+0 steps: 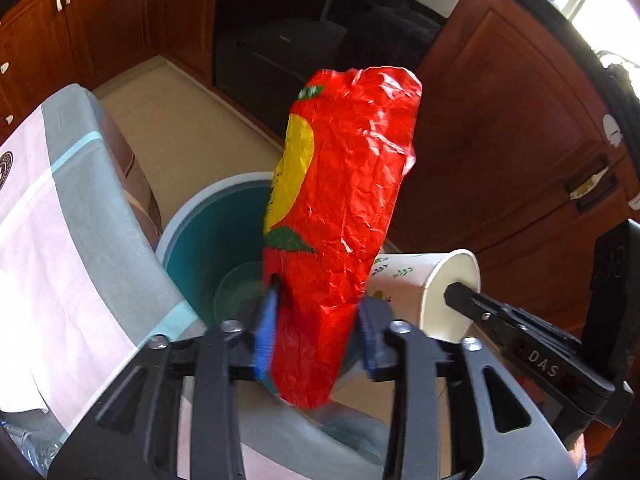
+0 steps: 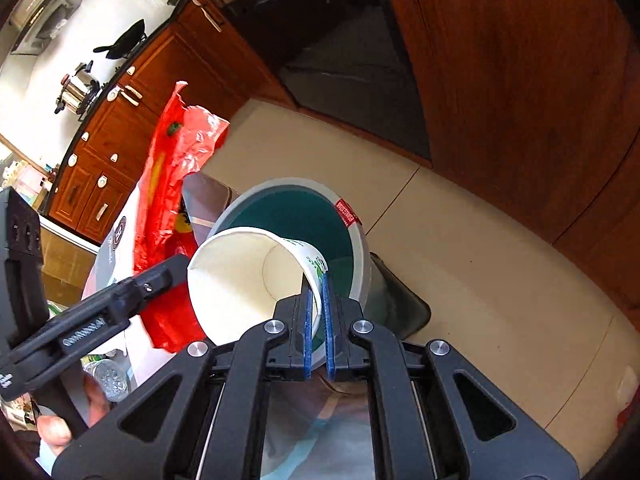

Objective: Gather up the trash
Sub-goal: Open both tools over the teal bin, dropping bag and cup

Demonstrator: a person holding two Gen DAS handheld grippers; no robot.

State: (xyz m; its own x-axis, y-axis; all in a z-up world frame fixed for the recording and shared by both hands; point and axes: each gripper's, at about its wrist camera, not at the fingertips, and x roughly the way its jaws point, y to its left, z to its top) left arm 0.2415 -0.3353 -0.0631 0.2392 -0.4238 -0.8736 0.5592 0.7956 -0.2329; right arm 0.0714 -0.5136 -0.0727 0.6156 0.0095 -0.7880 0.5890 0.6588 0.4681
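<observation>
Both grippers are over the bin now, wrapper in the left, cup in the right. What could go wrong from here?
1. The red wrapper stands loose between the left gripper's parted pads, leaning away from the bin; it may flutter onto the floor.
2. The paper cup, pinched by its rim in the right gripper, lies tilted at the bin's edge and could bounce off the rim.
3. The grippers sit close together and could bump.

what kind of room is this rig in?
Almost certainly a home kitchen: a built-in oven set into reddish wooden cabinets, a steel pot and a black pan on the counter, and a tiled floor with a small bin standing on it.
</observation>
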